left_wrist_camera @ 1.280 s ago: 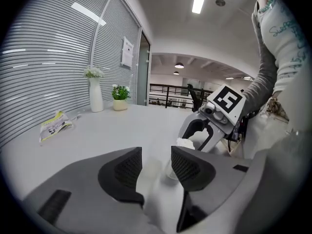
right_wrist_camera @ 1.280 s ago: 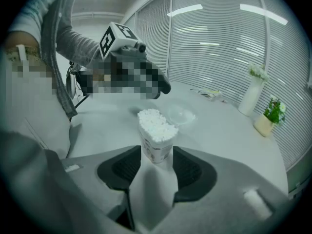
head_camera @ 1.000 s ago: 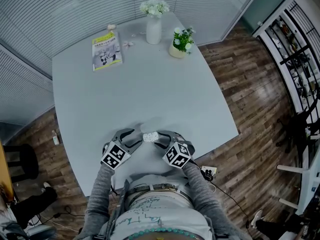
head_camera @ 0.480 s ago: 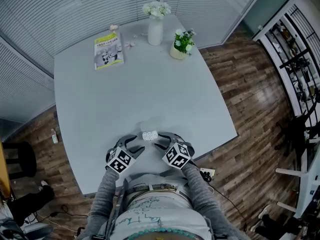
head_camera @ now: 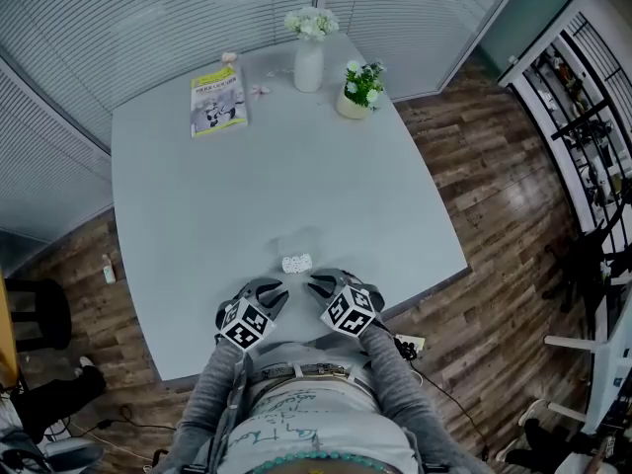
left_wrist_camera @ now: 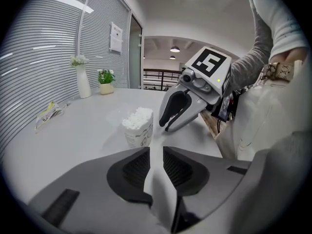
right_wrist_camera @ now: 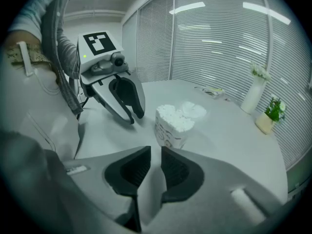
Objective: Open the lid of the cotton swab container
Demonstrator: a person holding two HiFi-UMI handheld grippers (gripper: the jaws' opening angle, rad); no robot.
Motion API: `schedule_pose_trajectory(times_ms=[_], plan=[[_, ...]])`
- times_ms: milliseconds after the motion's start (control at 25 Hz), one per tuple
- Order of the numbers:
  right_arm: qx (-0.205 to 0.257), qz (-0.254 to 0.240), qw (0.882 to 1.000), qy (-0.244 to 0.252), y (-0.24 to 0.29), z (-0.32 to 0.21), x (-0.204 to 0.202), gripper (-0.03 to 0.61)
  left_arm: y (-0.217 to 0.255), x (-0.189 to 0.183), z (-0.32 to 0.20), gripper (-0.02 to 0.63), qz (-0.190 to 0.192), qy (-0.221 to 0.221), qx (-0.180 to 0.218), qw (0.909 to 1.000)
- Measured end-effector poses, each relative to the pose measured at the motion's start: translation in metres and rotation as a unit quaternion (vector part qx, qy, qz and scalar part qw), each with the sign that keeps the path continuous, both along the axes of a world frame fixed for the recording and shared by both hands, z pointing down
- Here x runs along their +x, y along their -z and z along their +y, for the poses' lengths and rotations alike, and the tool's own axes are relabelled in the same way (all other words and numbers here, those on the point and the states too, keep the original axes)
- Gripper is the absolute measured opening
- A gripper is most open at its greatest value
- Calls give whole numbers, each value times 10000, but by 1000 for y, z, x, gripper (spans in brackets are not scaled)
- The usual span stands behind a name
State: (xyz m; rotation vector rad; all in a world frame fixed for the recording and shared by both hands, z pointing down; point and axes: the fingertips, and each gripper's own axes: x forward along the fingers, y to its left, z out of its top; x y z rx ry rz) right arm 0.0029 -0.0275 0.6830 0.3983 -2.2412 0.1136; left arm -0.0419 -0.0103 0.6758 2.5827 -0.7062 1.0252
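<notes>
Both jaw-pairs (just narrowed, empty) short of container

The small round cotton swab container stands upright and open by the bench's near edge, packed with white swabs, its clear lid lying flat just beyond.

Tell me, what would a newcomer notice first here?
Likely the two hand-held grippers with black-and-white marker cubes, the left gripper and right gripper, at the near edge of the table; their jaws have just been closing, nothing between them. Just beyond stands a small cotton swab container, its lid open, white swab tips showing. At the far end sit a white vase of flowers, a potted plant and a booklet.
</notes>
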Motion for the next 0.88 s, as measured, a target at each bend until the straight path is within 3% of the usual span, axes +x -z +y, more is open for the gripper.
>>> schedule_pose_trajectory(times_ms=[240,560,880], plan=[[62,13,9999,85,0,11,-3,3,5,7,7,-2,88,158,144,9997],[-10,-141,9998,136,2,22,-15,2,11,7,10,-2,379,610,172,9973],[72,-627,9980,54,24,28,-30,2,30,4,12,-2,583,918,564,9925]])
